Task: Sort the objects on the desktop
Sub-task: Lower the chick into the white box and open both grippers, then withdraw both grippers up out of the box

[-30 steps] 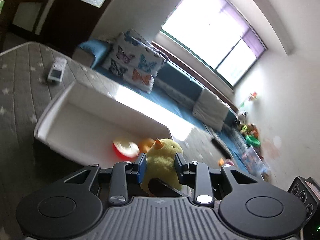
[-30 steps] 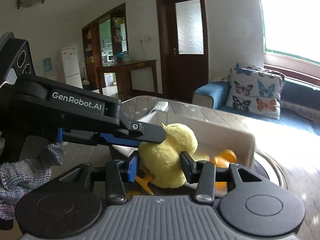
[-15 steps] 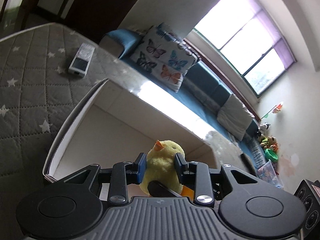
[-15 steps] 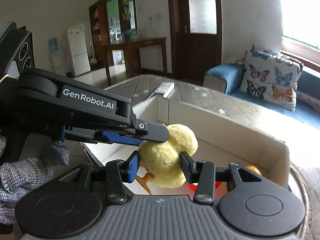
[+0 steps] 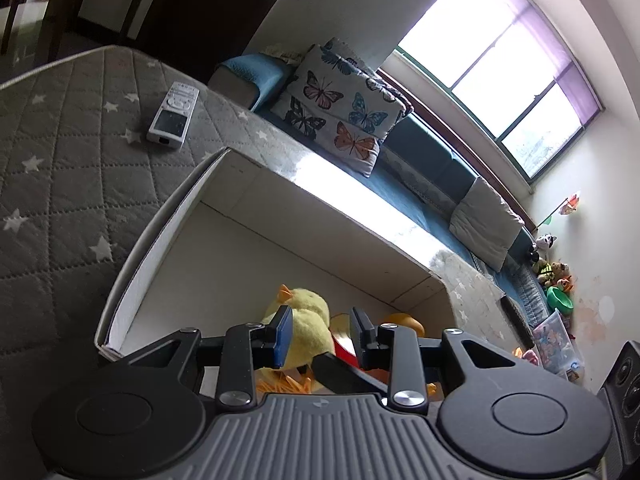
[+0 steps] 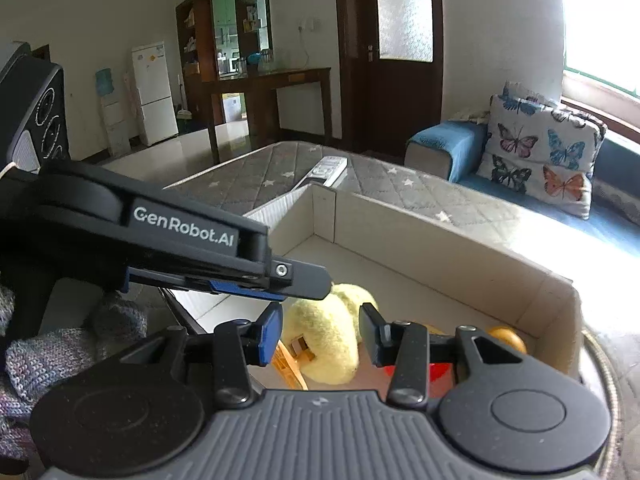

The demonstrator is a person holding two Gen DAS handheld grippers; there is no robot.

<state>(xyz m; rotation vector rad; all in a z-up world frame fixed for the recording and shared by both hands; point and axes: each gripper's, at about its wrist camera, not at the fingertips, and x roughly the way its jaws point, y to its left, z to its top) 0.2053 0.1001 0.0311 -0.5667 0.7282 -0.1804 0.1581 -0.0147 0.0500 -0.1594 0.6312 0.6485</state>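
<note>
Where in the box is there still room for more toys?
The far half of the box floor is bare, from the duck back to the corner nearest the remote. The near end is crowded: the duck, a red toy, an orange ball and both grippers, left and right.

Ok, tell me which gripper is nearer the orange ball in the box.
Right, it seems. The right gripper sits just left of the orange ball; the left gripper reaches in from beyond the yellow duck.
</note>
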